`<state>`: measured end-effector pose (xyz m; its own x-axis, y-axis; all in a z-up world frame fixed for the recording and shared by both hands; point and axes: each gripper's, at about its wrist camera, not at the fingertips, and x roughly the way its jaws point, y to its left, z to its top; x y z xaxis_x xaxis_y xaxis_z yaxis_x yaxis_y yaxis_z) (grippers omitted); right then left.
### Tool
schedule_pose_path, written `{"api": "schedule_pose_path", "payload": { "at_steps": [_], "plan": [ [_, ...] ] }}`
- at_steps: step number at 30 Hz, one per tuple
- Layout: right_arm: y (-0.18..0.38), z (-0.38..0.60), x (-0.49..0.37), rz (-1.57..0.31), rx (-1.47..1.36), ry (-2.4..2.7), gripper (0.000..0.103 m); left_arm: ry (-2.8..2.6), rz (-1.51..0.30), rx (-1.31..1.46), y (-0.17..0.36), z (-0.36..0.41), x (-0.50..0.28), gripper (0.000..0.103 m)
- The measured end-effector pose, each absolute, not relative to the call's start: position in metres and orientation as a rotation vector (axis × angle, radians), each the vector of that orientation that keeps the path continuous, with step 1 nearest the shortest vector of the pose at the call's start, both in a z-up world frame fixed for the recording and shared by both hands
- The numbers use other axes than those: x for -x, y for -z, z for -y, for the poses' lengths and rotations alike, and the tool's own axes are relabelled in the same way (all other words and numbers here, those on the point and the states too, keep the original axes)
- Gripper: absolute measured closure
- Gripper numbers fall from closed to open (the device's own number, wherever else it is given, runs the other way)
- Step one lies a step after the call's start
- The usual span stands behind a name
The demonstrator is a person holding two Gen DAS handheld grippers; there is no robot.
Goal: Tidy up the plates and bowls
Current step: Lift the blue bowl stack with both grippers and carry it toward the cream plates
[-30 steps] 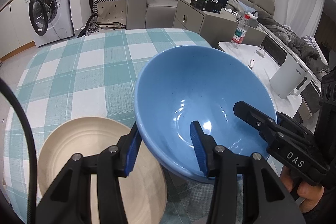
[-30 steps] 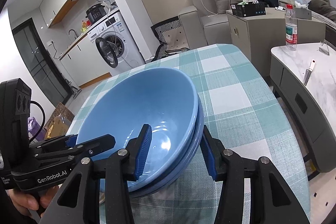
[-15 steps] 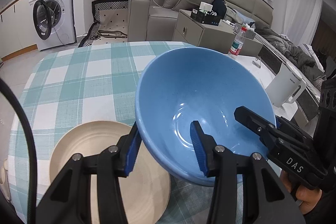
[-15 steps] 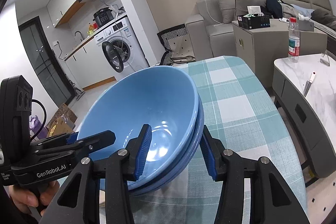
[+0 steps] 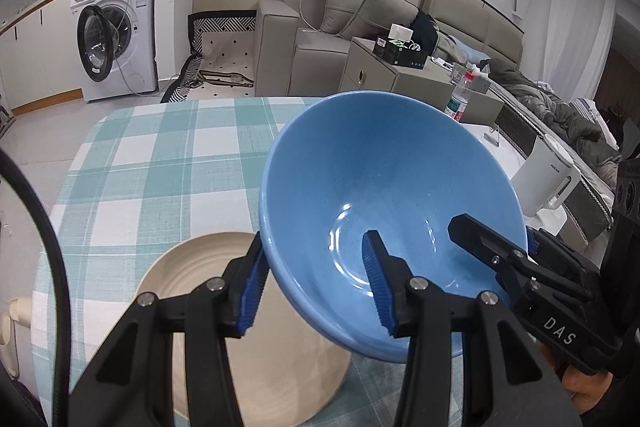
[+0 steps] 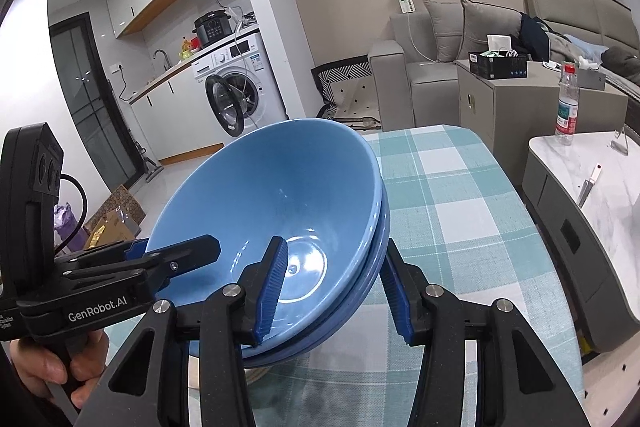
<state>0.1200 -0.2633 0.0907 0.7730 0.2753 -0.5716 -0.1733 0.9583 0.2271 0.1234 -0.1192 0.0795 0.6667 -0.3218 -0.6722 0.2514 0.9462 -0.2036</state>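
A nested stack of blue bowls (image 5: 380, 187) hangs tilted above the table, held from both sides. My left gripper (image 5: 316, 287) is shut on its near-left rim, one pad inside the top bowl and one outside. On the opposite rim my right gripper (image 6: 334, 287) is shut, with its outer finger against the lower bowls (image 6: 280, 195). Each gripper shows in the other's view: the right gripper (image 5: 500, 259) and the left gripper (image 6: 160, 263). A cream plate (image 5: 192, 275) lies on the teal checked tablecloth (image 5: 160, 167) just below the stack.
A white kettle (image 5: 548, 183) and a water bottle (image 6: 566, 103) stand on a marble side table (image 6: 600, 187) to the right of the dining table. Beyond the table's far edge are a grey sofa (image 5: 320, 39) and a washing machine (image 5: 116, 39).
Both grippers have risen together with the bowl stack, which hangs higher over the cloth. The cream plate now sits further right in the left wrist view, closer under the stack.
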Motion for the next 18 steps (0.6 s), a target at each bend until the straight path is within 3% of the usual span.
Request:
{"api": "schedule_pose_path", "payload": {
  "at_steps": [18],
  "plan": [
    [-0.105,0.195,-0.121,-0.636,-0.114,-0.327,0.055,0.238,-0.737,0.123,-0.084,0.055,-0.106,0.057]
  ]
}}
